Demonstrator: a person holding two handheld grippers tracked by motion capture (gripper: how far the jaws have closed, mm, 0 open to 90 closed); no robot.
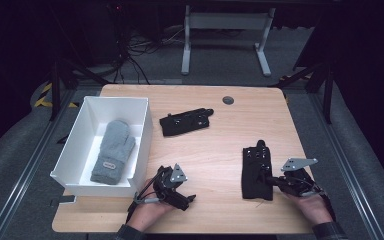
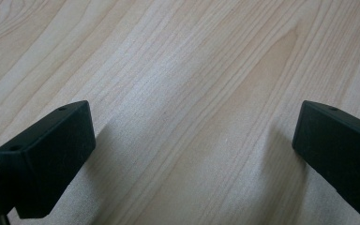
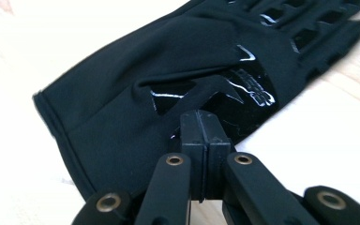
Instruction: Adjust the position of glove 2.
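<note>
pinched together on a fold of the black glove (image 3: 168,89) near the table's (image 1: 215,150) right edge, my right claw (image 3: 200,123) is gripping while my left claw (image 2: 192,140) is idling wide apart, so next i judge i'm carrying it to the white box (image 1: 75,150) beside the grey mitten (image 1: 112,150)

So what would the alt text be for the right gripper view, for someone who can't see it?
The right gripper's two black jaws are pressed together at the edge of a black glove with glossy patches, apparently pinching a fold of its fabric. The glove lies flat on a pale wooden table, cuff towards the left and fingers towards the upper right.
</note>
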